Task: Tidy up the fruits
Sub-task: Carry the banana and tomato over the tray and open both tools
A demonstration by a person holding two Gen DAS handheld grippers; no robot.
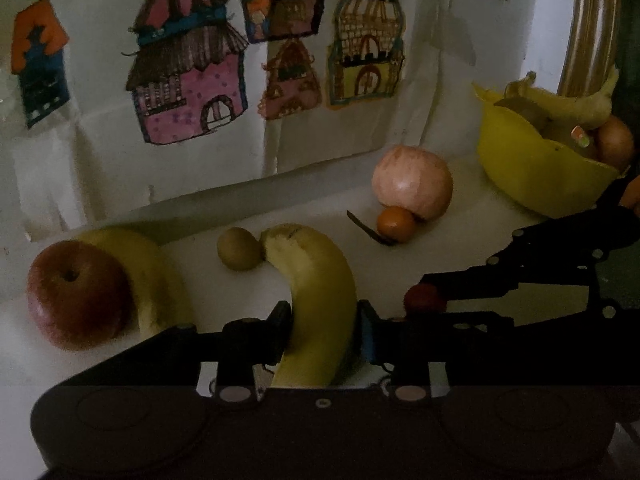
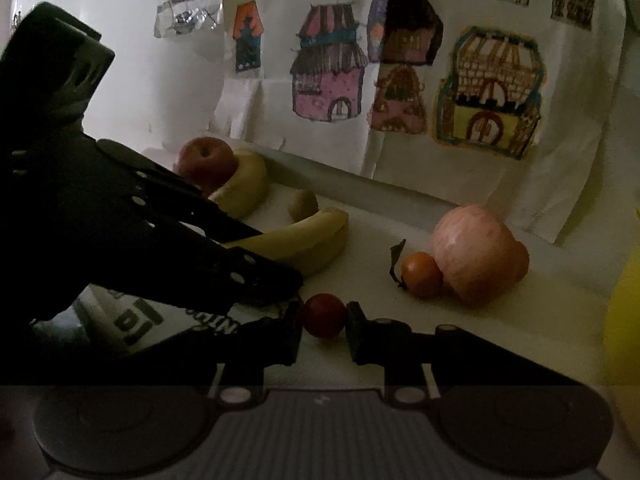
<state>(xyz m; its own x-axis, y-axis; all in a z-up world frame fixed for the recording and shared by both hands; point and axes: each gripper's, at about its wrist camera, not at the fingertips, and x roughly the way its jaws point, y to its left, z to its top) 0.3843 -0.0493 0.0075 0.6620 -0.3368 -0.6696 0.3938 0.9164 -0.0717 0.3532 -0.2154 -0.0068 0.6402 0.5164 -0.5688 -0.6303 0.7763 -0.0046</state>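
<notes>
My left gripper (image 1: pixel 324 320) is shut on a yellow banana (image 1: pixel 316 288) that lies on the white surface, its pads pressing the fruit's two sides. Just right of it, my right gripper (image 2: pixel 324 320) is shut on a small red fruit (image 2: pixel 323 315), which also shows in the left wrist view (image 1: pixel 424 298). A yellow bowl (image 1: pixel 532 176) at the far right holds a banana and other fruit. Loose on the surface lie a red apple (image 1: pixel 78 294), a second banana (image 1: pixel 156 268), a kiwi (image 1: pixel 239 249), a pale pink apple (image 1: pixel 412 182) and a small orange (image 1: pixel 396 224).
A white paper backdrop (image 1: pixel 280 152) with coloured drawings of houses stands along the far edge of the surface. A gold curved frame (image 1: pixel 592 20) rises behind the bowl. A white item with black print (image 2: pixel 132 320) lies under my left gripper's arm.
</notes>
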